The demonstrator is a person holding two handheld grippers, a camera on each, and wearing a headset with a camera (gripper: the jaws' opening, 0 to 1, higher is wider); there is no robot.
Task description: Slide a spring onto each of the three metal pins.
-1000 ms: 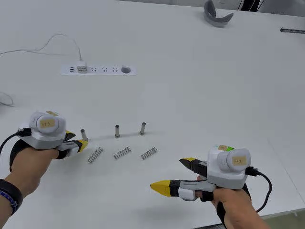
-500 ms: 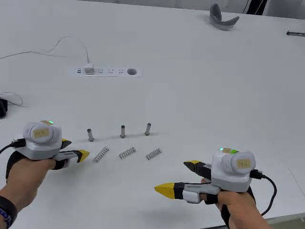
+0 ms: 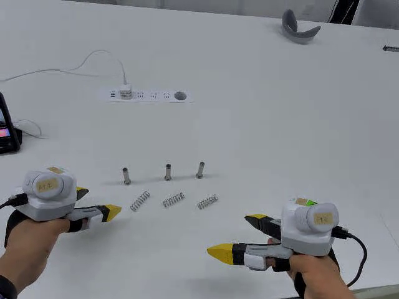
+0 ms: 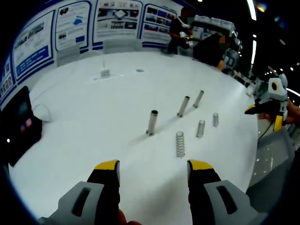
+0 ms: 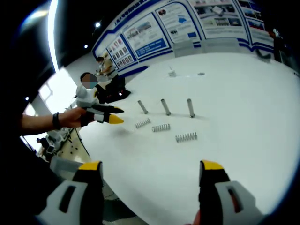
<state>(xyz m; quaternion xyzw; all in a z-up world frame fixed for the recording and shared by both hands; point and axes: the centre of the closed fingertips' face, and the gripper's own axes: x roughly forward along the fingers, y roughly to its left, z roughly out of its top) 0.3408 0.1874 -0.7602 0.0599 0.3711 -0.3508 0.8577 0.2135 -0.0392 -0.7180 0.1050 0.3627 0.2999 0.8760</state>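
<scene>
White table (image 3: 262, 124), wide and mostly bare. Landmark: the middle pin (image 3: 168, 172).

Power strip (image 3: 146, 95): lies flat well beyond the middle pin, a white plug seated near its left end, thin cable trailing off to the left.

Right gripper (image 3: 237, 235): on the near side of the middle pin and off to its right, held low over the table. Jaws stand wide apart, nothing between them; yellow tips point left. The right gripper view confirms the wide gap.

Left gripper (image 3: 96, 202): left of the middle pin and slightly nearer, held low. The left gripper view shows its jaws spread wide and empty, aimed toward the pins.

Dark device (image 3: 7, 124): propped far left of the middle pin, at the table edge.

Grey curved piece (image 3: 299, 26): far beyond the middle pin, off to the right.

Left pin (image 3: 126, 176) and right pin (image 3: 200, 169): one on each side of the middle pin. All three stand upright in a row.

Springs: middle spring (image 3: 173, 199) lies flat just in front of the middle pin; left spring (image 3: 140, 200) and right spring (image 3: 207, 202) flank it. Each lies in front of its own pin, apart from it.
</scene>
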